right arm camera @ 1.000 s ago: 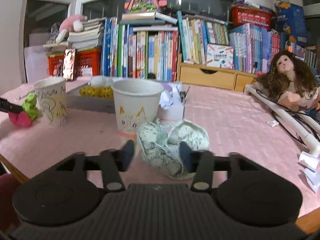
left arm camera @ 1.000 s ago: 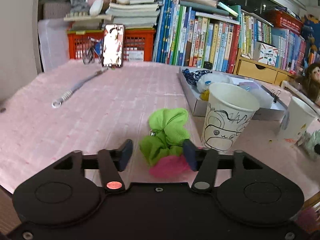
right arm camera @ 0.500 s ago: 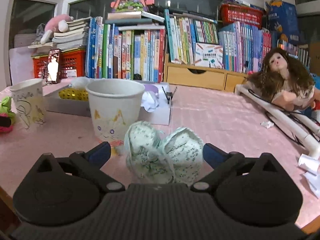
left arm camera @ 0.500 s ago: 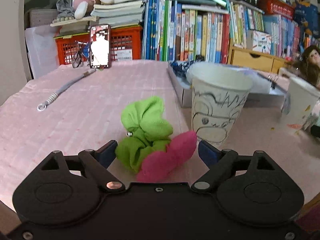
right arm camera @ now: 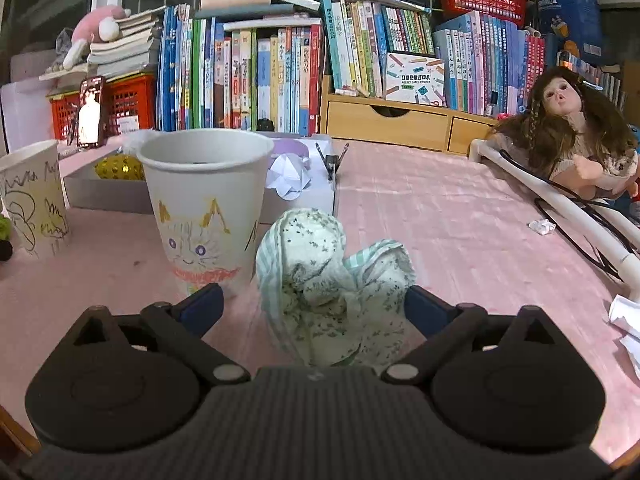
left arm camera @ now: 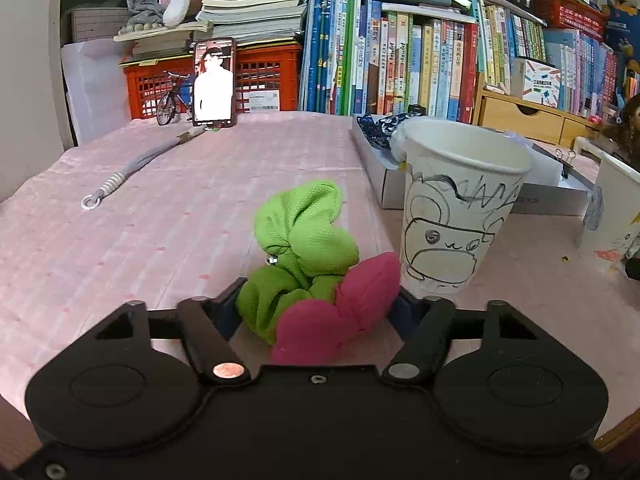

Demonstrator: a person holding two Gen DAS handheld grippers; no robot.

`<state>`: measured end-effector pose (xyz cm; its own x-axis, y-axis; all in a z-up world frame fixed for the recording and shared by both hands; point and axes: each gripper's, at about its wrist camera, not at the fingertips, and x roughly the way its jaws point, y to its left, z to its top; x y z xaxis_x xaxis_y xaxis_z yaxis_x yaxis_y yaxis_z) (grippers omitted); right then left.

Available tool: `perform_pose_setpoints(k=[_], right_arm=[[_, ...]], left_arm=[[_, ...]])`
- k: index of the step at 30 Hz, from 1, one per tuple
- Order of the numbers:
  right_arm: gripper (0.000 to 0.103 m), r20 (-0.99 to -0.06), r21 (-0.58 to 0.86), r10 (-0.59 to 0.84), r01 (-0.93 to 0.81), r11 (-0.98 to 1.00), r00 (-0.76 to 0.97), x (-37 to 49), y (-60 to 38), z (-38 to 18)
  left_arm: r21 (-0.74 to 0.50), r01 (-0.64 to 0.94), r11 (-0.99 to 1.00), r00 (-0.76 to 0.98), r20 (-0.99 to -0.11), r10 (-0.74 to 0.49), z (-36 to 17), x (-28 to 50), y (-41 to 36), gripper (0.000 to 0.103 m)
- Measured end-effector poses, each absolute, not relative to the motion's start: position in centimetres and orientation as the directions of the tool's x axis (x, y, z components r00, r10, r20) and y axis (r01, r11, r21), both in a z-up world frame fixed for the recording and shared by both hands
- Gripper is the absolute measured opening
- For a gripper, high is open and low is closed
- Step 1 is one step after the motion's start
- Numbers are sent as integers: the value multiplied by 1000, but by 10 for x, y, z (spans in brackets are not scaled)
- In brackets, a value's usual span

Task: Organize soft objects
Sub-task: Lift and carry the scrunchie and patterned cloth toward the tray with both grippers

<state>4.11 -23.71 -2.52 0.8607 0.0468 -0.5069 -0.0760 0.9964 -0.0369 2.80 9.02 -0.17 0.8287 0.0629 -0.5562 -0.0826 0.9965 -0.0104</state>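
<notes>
In the left wrist view a green and pink soft fabric bundle (left arm camera: 308, 264) lies on the pink tablecloth between the fingers of my left gripper (left arm camera: 316, 312), which is open around it. A paper cup with a bear drawing (left arm camera: 456, 208) stands just right of it. In the right wrist view a pale green speckled fabric bundle (right arm camera: 332, 280) lies between the fingers of my right gripper (right arm camera: 312, 308), which is open wide. A paper cup with a cat drawing (right arm camera: 204, 208) stands just left of it.
A grey tray (left arm camera: 384, 184) with small items sits behind the cups. A phone (left arm camera: 214, 82), a toy bicycle, a red crate (left arm camera: 272, 76) and rows of books line the back. A cord (left arm camera: 132, 168) lies at the left. A doll (right arm camera: 568, 128) and white tubing (right arm camera: 560, 204) lie at the right.
Both grippers opened from a narrow grip on their bundles to wide open. The bundles now lie loose on the cloth, and both grippers have drawn back slightly.
</notes>
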Motion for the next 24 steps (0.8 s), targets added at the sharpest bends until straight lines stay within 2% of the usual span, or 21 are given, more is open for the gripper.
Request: perform_pose_setpoints(k=[2, 3, 7, 10, 24], right_arm=[[82, -512, -32, 44, -70, 997, 858, 41, -237, -25], [73, -510, -30, 42, -67, 997, 859, 40, -238, -25], [52, -500, -36, 36, -63, 997, 865, 35, -238, -21], [47, -486, -49, 31, -63, 997, 873, 31, -236, -16], [46, -389, -64, 27, -56, 996, 921, 16, -239, 19]], left_arm=[[-11, -84, 996, 829, -556, 63, 1, 27, 90, 58], [-13, -84, 996, 829, -556, 63, 2, 27, 91, 55], [-31, -88, 996, 827, -559, 56, 7, 25, 91, 51], [-42, -83, 996, 829, -557, 46, 12, 23, 91, 51], [-19, -61, 998, 865, -500, 43, 51, 11, 82, 50]])
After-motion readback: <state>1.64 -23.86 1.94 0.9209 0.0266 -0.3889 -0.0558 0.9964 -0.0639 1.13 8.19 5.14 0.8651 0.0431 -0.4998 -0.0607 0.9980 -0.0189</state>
